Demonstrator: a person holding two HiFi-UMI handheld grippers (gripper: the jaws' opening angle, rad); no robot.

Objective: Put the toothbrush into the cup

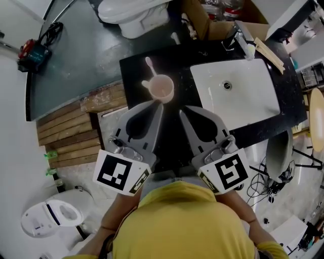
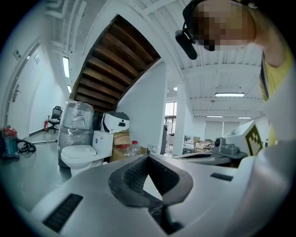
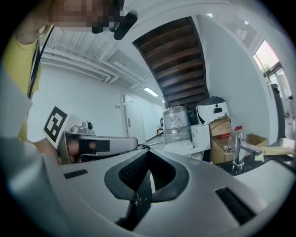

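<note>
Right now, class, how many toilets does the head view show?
2. One toilet stands at the top edge, beyond the black counter. A second toilet sits in the bottom left corner. Others may lie outside the view.

The toothbrush (image 1: 150, 67) shows only as a thin pale stick beyond the cup (image 1: 162, 88). Whether its lower end sits inside the cup cannot be told. The toilet (image 1: 132, 15) beyond the cup is cut by the top edge.
</note>
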